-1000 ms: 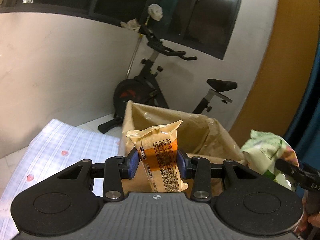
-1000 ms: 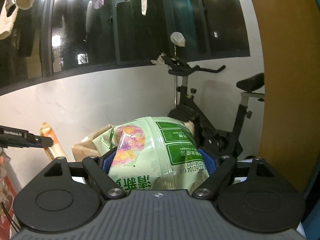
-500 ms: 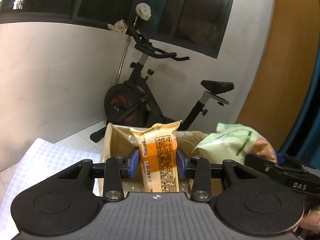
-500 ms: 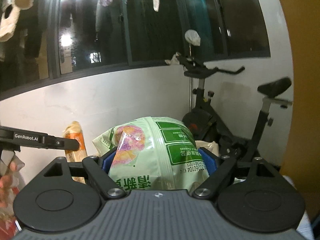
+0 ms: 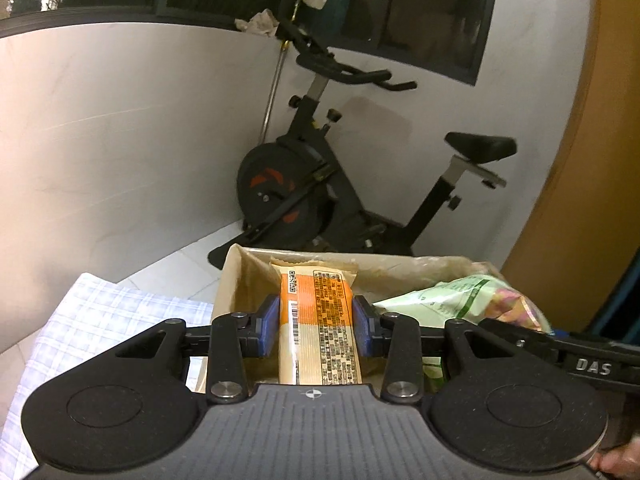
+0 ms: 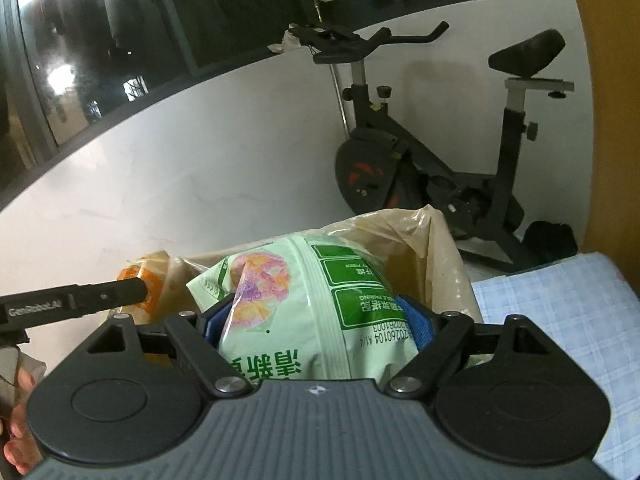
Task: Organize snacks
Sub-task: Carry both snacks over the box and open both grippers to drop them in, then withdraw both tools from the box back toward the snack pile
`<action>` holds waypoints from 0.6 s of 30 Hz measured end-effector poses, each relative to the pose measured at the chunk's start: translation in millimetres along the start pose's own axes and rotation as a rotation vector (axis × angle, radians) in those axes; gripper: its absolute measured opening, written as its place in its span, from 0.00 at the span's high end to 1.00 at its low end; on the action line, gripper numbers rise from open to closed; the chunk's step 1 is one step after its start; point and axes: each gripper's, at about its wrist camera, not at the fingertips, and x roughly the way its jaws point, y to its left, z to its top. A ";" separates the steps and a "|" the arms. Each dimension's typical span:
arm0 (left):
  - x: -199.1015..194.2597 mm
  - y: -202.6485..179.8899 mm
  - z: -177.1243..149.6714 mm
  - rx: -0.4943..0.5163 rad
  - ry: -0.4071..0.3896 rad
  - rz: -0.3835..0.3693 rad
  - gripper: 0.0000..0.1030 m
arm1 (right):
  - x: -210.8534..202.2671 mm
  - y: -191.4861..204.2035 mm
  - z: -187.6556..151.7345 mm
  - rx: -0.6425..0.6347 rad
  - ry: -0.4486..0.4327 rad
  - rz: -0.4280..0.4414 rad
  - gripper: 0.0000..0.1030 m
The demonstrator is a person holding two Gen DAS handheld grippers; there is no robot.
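Observation:
My left gripper is shut on an orange and cream snack packet, held upright over the open cardboard box lined with brown paper. My right gripper is shut on a puffy light green snack bag with a pink picture, held over the same box. In the left wrist view the green bag hangs at the right above the box. In the right wrist view the orange packet shows at the left behind the left gripper's finger.
A black exercise bike stands by the white wall behind the box. A blue checked cloth covers the surface on both sides of the box. An orange wall panel is at the right. A hand shows at the lower left.
Both grippers have moved sideways and now sit over the box opening, each still gripping its snack. The green bag has come closer to the orange packet.

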 end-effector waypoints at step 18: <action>-27.3 24.6 -3.7 -0.013 0.018 0.027 0.30 | -7.0 22.8 -7.2 -0.098 0.001 -0.029 0.09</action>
